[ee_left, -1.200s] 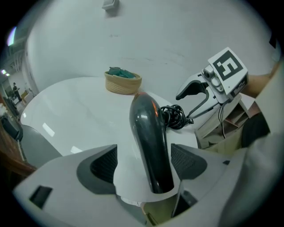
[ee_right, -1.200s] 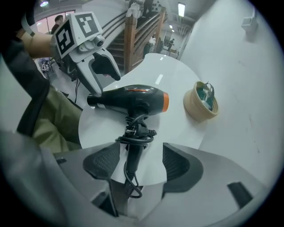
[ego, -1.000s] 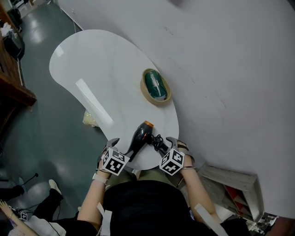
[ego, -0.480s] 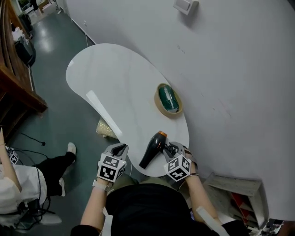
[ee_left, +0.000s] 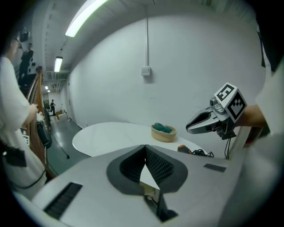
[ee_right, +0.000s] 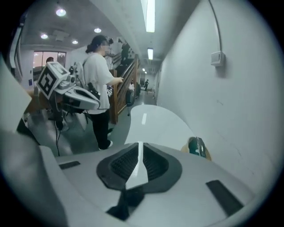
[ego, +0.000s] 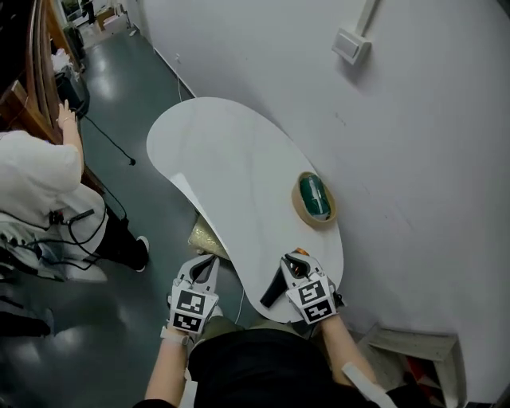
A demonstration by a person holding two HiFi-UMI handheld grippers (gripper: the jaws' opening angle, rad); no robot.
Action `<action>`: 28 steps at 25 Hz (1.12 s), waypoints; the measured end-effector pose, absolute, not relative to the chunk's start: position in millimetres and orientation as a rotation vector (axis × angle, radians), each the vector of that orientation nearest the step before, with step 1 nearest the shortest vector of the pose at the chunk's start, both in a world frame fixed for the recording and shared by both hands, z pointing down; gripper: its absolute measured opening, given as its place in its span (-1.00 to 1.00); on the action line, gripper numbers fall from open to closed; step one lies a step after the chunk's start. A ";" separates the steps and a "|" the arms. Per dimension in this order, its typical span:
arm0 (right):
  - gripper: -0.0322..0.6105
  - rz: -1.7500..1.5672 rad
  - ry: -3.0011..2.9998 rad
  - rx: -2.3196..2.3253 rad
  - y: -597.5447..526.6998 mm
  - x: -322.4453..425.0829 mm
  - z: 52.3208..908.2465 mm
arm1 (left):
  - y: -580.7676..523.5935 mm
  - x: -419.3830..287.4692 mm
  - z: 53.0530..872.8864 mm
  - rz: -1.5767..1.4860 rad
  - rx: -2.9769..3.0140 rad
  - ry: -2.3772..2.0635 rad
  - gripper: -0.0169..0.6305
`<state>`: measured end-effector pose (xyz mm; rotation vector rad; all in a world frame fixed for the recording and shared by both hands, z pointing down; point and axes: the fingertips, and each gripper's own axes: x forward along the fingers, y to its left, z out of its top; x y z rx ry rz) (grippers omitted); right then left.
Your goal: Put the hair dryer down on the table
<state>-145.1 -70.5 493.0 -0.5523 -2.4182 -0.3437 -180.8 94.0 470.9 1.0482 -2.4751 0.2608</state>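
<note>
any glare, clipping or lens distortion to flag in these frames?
Head view: soft even light, no hard shadows, one glare streak on the white table. Left gripper view: strong fisheye bend, black vignette at the corners, ceiling strip light blown out. Right gripper view: same vignette and bend, overhead tube clipped, a reflection streak on the table top.

Table (ego: 231, 159) far half bare; basket (ego: 297, 198), hair dryer (ego: 272, 292) crowd near end.
</note>
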 end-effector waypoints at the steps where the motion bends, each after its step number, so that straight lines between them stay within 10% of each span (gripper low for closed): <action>1: -0.77 -0.321 -2.444 -0.566 -64.3 -147.9 484.1 | 101.1 -182.4 463.6 0.244 1.025 -2.505 -0.92; 28: -0.85 -0.008 -2.644 -0.877 31.0 -132.0 400.0 | 163.1 -143.2 403.2 -0.002 0.851 -2.703 -0.92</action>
